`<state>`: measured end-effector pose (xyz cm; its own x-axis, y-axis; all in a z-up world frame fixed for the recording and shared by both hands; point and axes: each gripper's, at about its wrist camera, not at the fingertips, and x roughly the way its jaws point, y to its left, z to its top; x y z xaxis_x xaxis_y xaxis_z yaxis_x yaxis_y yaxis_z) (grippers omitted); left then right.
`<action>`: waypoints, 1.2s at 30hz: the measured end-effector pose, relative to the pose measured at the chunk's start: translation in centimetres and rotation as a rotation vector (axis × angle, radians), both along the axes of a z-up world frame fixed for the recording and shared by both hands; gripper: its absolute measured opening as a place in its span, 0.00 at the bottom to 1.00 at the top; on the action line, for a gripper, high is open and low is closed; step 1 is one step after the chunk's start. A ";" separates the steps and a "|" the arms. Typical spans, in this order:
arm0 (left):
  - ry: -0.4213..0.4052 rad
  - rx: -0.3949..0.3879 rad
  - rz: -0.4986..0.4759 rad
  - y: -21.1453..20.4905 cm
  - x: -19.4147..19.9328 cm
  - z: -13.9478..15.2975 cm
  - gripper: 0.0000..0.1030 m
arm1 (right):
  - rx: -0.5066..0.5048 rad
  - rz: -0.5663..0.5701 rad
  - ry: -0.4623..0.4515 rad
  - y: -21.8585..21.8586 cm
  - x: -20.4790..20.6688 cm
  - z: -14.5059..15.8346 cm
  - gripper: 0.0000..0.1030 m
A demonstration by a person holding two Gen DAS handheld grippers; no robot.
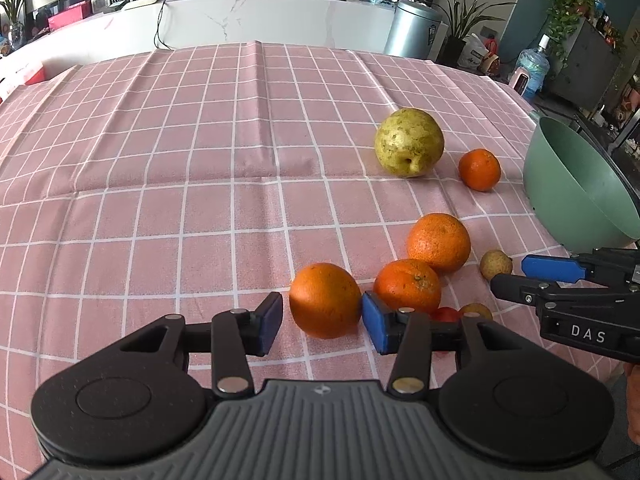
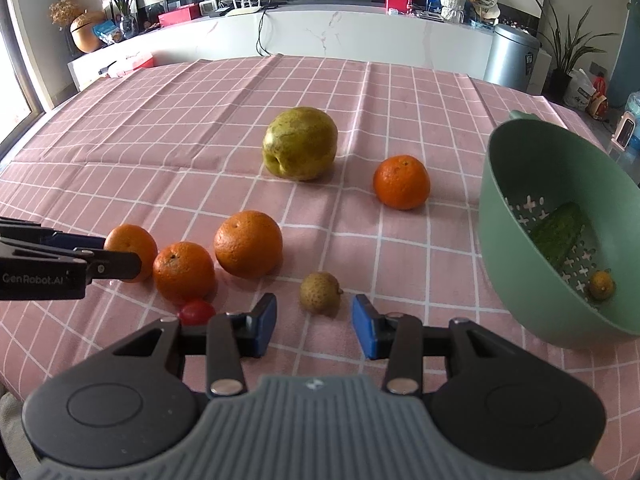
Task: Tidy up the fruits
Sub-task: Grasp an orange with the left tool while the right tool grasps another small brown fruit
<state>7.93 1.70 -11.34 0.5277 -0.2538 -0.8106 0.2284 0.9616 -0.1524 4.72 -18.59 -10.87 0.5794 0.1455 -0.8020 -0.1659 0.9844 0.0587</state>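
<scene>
— Left gripper [image 1: 322,322]?
— Partly open around an orange [image 1: 325,300]; right pad touching or nearly, gap at the left pad, no grip.
— Right gripper [image 2: 314,325]?
— Partly open, empty; small brownish fruit [image 2: 321,293] just ahead between the tips, untouched.
— Elsewhere on the pink checked cloth [image 2: 200,128]?
— Two more oranges beside the first, cherry tomato [image 2: 196,312], big yellow-green pear [image 2: 300,143], mandarin [image 2: 401,182].
— Green colander bowl [image 2: 504,208]?
— At the right, holding a cucumber [image 2: 560,232] and one small brownish fruit.

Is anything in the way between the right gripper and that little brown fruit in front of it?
No. The right gripper has its jaws open, and the little brown fruit sits just ahead of the gap. Only bare tablecloth lies between them.
</scene>
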 end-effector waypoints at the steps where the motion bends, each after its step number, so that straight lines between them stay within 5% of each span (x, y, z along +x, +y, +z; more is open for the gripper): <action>1: 0.000 0.001 -0.002 -0.1 0.1 0.0 0.53 | 0.003 -0.001 0.000 0.0 0.1 -0.1 0.38; 10: 0.030 -0.021 0.008 -0.4 0.7 -0.4 0.53 | 0.024 0.003 0.001 -0.1 0.9 -0.8 0.37; 21: 0.066 -0.062 -0.001 -0.1 0.7 -0.4 0.45 | 0.023 -0.005 0.005 -0.3 1.0 -1.0 0.22; 36: 0.058 -0.050 0.021 0.7 0.2 0.5 0.44 | 0.029 -0.007 0.001 -0.5 0.8 -0.6 0.22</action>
